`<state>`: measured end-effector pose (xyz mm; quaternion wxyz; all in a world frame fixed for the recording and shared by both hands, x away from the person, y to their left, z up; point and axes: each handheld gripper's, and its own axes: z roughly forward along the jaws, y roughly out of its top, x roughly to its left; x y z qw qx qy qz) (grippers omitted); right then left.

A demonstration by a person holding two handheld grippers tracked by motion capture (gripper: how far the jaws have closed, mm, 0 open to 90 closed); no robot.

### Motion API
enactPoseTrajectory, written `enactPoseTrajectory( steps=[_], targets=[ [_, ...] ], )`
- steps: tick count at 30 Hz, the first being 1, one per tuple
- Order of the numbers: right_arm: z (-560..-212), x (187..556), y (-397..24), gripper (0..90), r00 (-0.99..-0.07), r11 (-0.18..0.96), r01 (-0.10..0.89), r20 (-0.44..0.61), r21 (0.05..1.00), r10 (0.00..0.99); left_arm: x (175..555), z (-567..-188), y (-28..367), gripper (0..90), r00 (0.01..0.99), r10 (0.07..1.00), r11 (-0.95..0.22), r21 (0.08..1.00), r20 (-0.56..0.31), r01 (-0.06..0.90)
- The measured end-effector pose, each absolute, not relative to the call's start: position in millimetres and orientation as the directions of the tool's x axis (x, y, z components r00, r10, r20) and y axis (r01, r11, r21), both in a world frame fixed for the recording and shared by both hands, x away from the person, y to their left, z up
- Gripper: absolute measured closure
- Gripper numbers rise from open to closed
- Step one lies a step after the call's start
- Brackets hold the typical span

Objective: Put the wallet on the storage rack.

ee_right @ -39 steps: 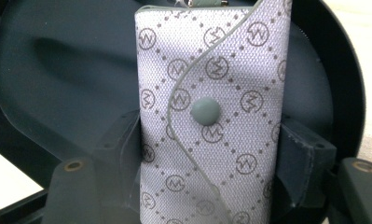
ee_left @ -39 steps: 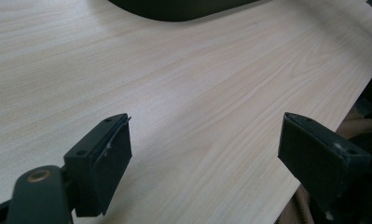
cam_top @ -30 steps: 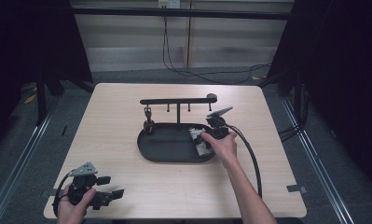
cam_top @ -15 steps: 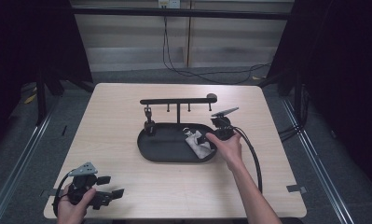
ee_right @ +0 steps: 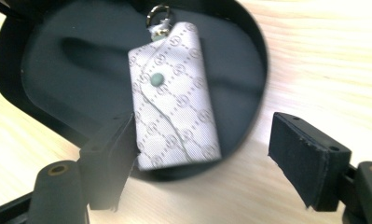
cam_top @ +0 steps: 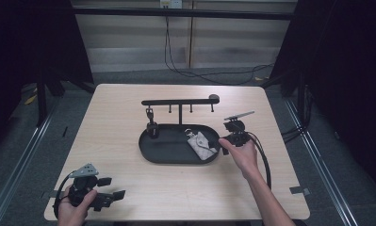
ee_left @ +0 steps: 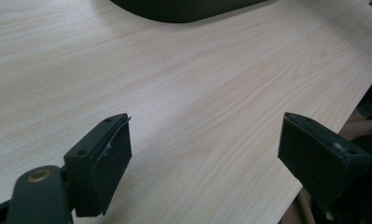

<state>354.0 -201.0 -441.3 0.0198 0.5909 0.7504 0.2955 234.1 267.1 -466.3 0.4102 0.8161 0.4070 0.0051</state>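
Observation:
A grey patterned key pouch [cam_top: 200, 143] with a snap and a metal ring lies flat in the right end of the black oval tray [cam_top: 167, 147]. My right gripper [cam_top: 222, 141] hovers at the tray's right rim, just right of the pouch. Its jaws have just been opening and grip nothing. In the right gripper view the pouch [ee_right: 174, 93] lies on the tray floor [ee_right: 58, 60] ahead of the open right gripper [ee_right: 200, 158], with neither pad pressing on it. My left gripper [cam_top: 111, 187] rests open near the table's front left corner, over bare wood [ee_left: 204, 158].
A black hook rack [cam_top: 178, 101] stands behind the tray, with a small dark item hanging from its left hook [cam_top: 150, 113]. Light wood table [cam_top: 115, 122] spreads around the tray. The right gripper's cable [cam_top: 263, 157] loops toward the front right.
The right gripper has drawn back to the right and slightly up, away from the pouch, with its jaws spreading. The pouch now lies free in the tray. The left gripper has stayed put.

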Motion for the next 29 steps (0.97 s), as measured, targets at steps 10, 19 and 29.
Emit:
enactPoseTrajectory(
  steps=[10, 19, 29],
  targets=[
    [-440.2, 318.1, -225.6, 24.1, -0.312, 0.137, 0.841, 0.262, 0.524, 0.913, 234.5, -467.0, 266.9, 17.0, 0.665, 0.673, -0.331, 0.672, -0.324, 0.662],
    [-444.5, 278.7, -247.7, 24.3, -0.319, 0.129, 0.802, 0.236, 0.583, 0.918, 234.8, -466.9, 267.1, 17.0, 0.665, 0.673, -0.333, 0.671, -0.323, 0.663],
    [-459.8, 239.3, -265.9, 22.7, -0.333, 0.143, 0.772, 0.203, 0.619, 0.921, 235.0, -467.1, 267.6, 17.0, 0.662, 0.676, -0.331, 0.668, -0.325, 0.666]
  ],
)
